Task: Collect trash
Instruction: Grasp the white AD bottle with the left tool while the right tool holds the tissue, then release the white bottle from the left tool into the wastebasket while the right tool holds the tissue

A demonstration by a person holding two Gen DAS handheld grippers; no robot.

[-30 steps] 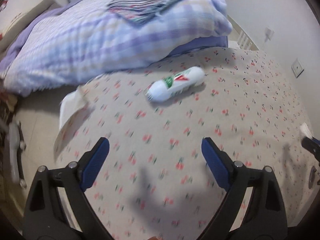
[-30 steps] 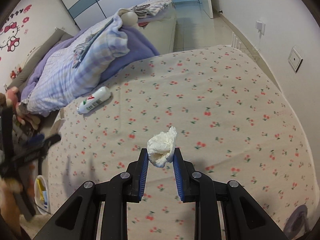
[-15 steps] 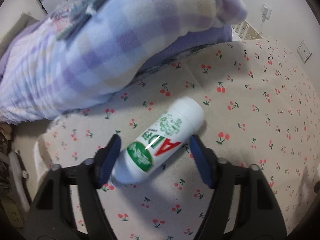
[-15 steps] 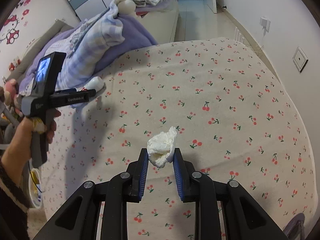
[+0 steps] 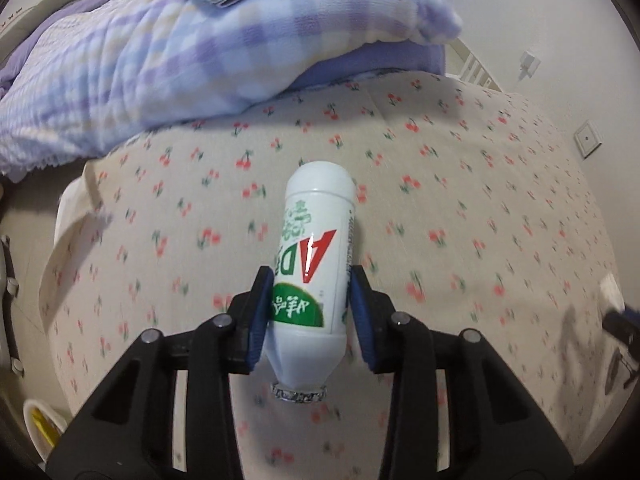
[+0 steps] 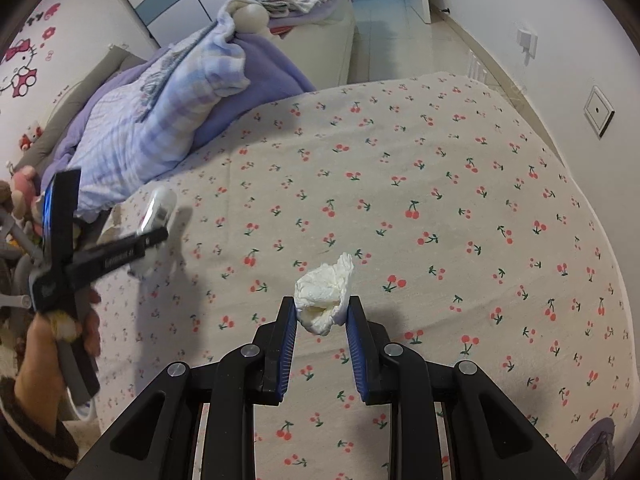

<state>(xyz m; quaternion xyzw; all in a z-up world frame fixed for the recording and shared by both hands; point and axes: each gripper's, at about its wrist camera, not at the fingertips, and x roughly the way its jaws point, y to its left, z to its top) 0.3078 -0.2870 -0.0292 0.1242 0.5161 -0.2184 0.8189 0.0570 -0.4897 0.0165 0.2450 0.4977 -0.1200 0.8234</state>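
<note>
My left gripper (image 5: 310, 286) is shut on a white plastic bottle (image 5: 314, 256) with a green and red label. It holds the bottle above the cherry-print bed (image 5: 460, 208), foil-sealed mouth toward the camera. My right gripper (image 6: 322, 312) is shut on a crumpled white tissue (image 6: 325, 294) and holds it above the bed (image 6: 440, 208). In the right wrist view the left gripper (image 6: 150, 240) and the bottle (image 6: 158, 210) show at the left edge of the bed.
A folded lilac checked quilt (image 5: 180, 52) lies at the head of the bed, also in the right wrist view (image 6: 160, 120). A wall with sockets (image 6: 598, 110) runs along the right. A white bin (image 5: 40, 424) stands on the floor at the left.
My left gripper closed on the bottle and lifted it off the bed, turning it lengthwise. My right gripper kept holding the tissue almost still.
</note>
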